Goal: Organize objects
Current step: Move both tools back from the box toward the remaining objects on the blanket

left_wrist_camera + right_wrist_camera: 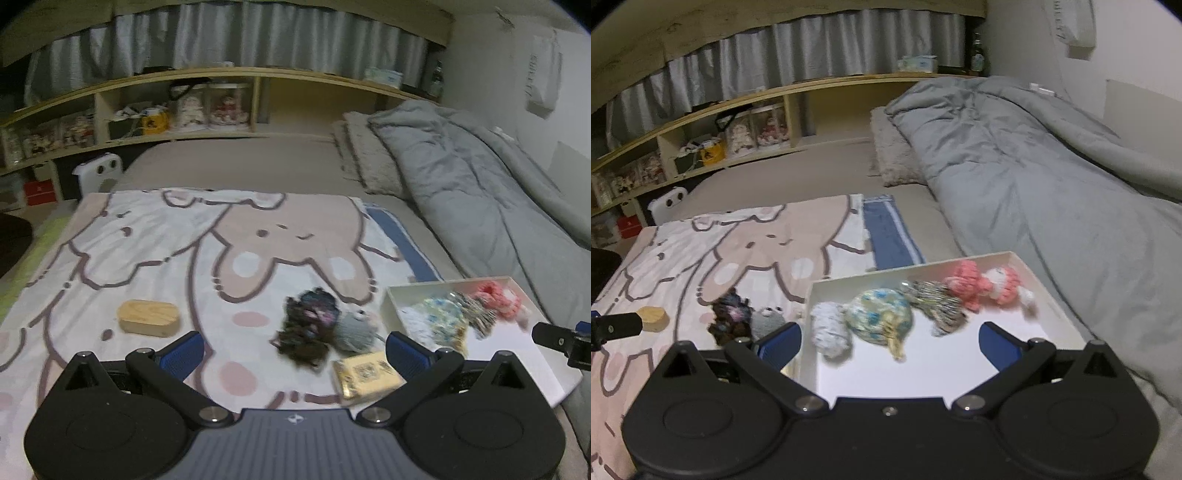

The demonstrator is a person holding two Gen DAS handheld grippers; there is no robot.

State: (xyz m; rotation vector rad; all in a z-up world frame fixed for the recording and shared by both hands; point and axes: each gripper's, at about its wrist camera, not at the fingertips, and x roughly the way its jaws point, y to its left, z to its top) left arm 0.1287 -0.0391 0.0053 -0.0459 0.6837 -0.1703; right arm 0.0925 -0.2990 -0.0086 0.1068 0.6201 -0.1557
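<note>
A white tray (1049, 291) lies on the bed and holds a pink crochet toy (982, 282), a striped yarn piece (938, 299), a blue-yellow yarn ball (879, 314) and a white yarn piece (829, 328). It also shows in the left wrist view (524, 354). On the cartoon blanket (155, 251) lie a dark yarn bundle (308, 325), a grey knitted toy (356, 330), a yellow packet (364, 373) and a wooden box (149, 317). My left gripper (295, 350) is open and empty before the dark bundle. My right gripper (890, 343) is open and empty over the tray's near part.
A folded grey duvet (1034, 166) fills the bed's right side, with a fuzzy pillow (890, 155) beside it. A blue towel (890, 232) lies behind the tray. Wooden shelves (177, 110) with jars and dolls run along the back.
</note>
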